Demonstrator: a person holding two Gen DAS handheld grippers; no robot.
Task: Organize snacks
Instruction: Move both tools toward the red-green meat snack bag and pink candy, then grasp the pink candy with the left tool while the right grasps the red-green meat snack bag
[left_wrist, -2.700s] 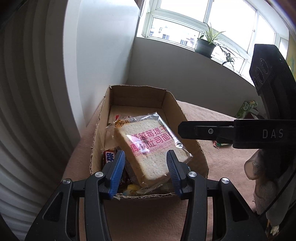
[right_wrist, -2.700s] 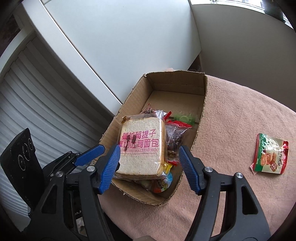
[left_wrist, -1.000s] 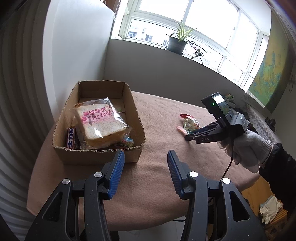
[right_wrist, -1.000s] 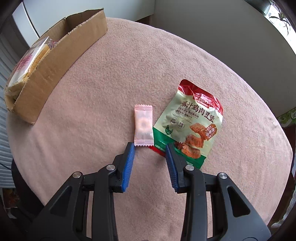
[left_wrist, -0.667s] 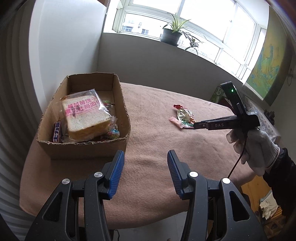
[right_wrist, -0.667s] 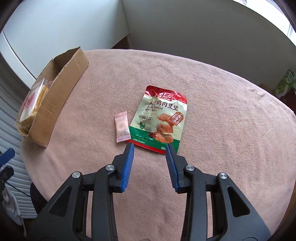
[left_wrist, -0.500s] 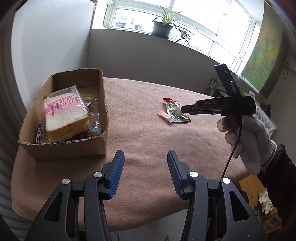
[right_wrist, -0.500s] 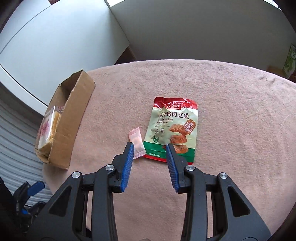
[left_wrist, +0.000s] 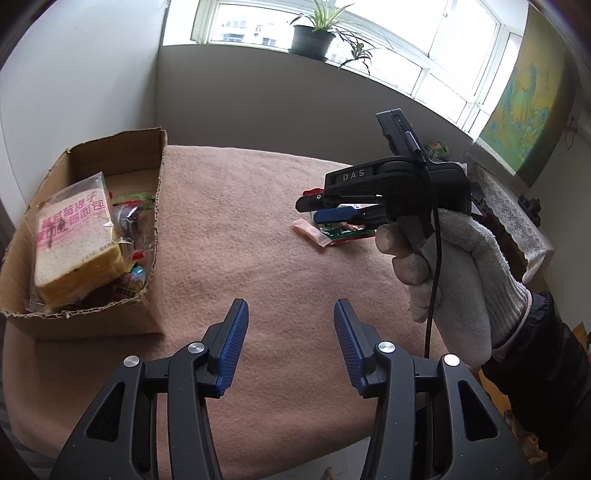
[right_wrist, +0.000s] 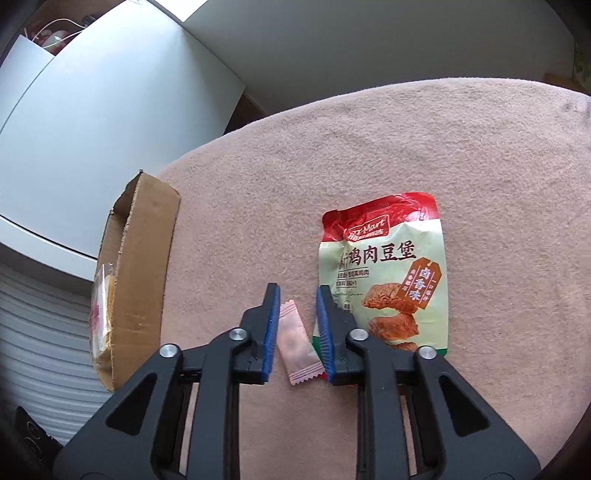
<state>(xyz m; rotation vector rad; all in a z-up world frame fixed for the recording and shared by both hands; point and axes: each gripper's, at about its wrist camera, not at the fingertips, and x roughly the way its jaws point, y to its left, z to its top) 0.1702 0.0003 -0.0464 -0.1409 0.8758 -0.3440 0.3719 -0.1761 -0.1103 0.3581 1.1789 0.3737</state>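
Right wrist view, left to right: the cardboard box (right_wrist: 142, 280) sits at the table's (right_wrist: 332, 147) left edge, already holding snacks. Mid-table lies the pink sachet (right_wrist: 295, 339), touching the green pouch (right_wrist: 388, 266) on its right. My right gripper (right_wrist: 296, 291) has just been closing, its narrow gap straddling the sachet, not visibly pinching. I'd judge it light, soft and slippery (crimped ends flimsy), so I'd grip mid-body across its width. Its long axis runs near to far, tilting left. My left gripper (left_wrist: 291, 314) is half open, empty
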